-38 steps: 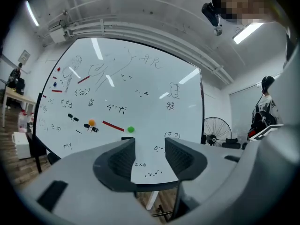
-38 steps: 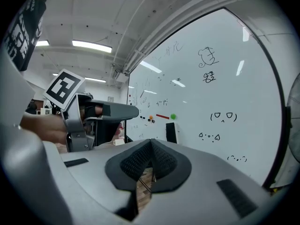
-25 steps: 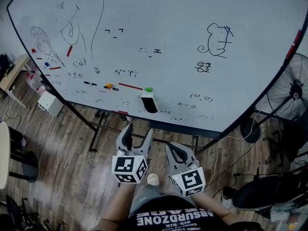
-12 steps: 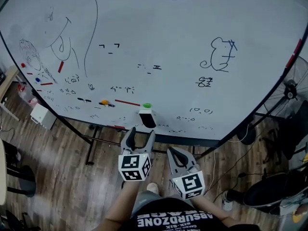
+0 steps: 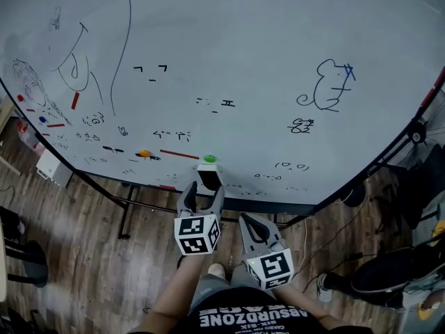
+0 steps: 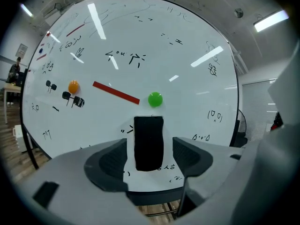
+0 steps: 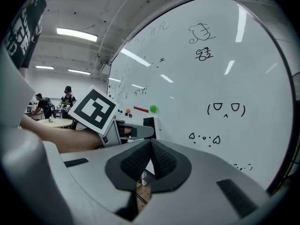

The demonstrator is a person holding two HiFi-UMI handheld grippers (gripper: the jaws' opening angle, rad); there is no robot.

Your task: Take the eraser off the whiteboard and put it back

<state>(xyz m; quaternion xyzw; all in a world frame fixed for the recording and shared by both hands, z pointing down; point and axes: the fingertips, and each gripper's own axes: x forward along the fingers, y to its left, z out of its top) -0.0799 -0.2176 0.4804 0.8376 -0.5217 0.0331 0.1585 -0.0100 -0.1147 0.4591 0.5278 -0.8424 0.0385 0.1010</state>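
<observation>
**Left gripper lined up on the eraser, not yet closed**

A large white whiteboard (image 5: 278, 40) fills most of my head view. It stands on a dark metal stand (image 5: 128, 207) over a wood-plank floor (image 5: 83, 263) and is covered in small marker doodles, with a blue mouse sketch (image 5: 330, 85) off to the right. Low on the board, near its bottom edge, sits the black rectangular eraser (image 6: 149, 143). It is upright against the surface, just below a round green magnet (image 6: 155, 99) and a slanted red magnetic strip (image 6: 116, 93). A round orange magnet (image 6: 73, 86) lies farther to the left.

I hold the left gripper (image 5: 201, 192) straight at the eraser with its jaws spread wide. In the left gripper view the eraser stands between the two pads with white board showing on either side, so nothing is clamped yet. I judge this to be the approach for the take-off step: the jaws are squared to the eraser's long sides so that closing them would catch it across its narrow width. I cannot tell whether the tips already touch the board.

The right gripper (image 7: 150, 158) hangs lower and nearer my body, with its jaws pressed together on nothing. It seems parked out of the way.

Behind, the right gripper view shows a lit room with people at a table.
</observation>
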